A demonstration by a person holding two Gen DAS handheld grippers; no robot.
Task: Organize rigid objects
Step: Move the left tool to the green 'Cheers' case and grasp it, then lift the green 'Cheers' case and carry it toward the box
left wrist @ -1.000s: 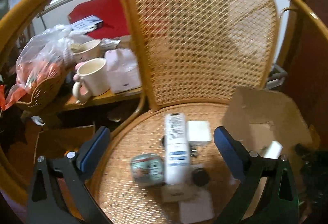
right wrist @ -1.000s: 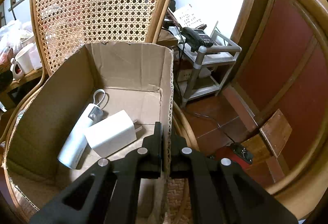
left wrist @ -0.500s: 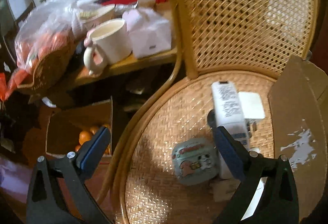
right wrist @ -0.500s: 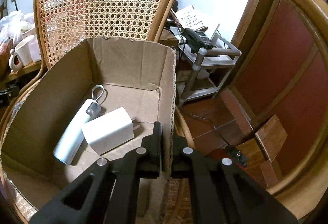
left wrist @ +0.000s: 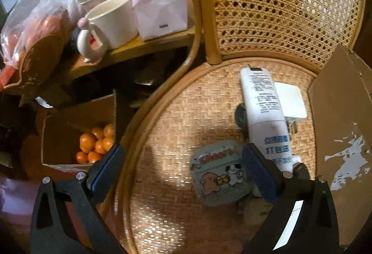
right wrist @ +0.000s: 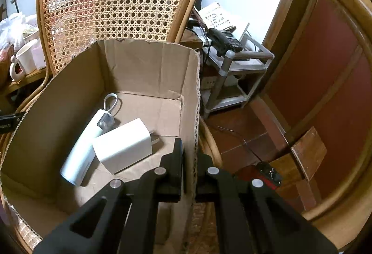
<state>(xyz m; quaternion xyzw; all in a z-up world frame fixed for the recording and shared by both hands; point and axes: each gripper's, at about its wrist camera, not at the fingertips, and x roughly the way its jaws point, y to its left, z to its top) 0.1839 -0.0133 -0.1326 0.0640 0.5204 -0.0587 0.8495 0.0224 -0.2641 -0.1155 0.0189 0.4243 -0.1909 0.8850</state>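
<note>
R claw [right wrist: 188, 161] pinches the brown cardboard box [right wrist: 148, 72] wall, prob. steadying it. L claw [left wrist: 183, 168] hangs wide open over the green cartoon tin [left wrist: 220, 175] left of box, likely next pick.

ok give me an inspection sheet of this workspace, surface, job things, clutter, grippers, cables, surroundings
Surface: woven rattan chair seat, with a cardboard box on it.
Job's things: white tube, cartoon tin and white adapter on the seat; white charger and white cylinder inside the box.
Clutter: small dark items beside the tube, too blurred to name.
Grippers: left gripper open above the seat near the tin; right gripper shut on the box's wall.
Cables: thin cord on the floor.
Surroundings: mug, box of oranges, metal cart.
</note>
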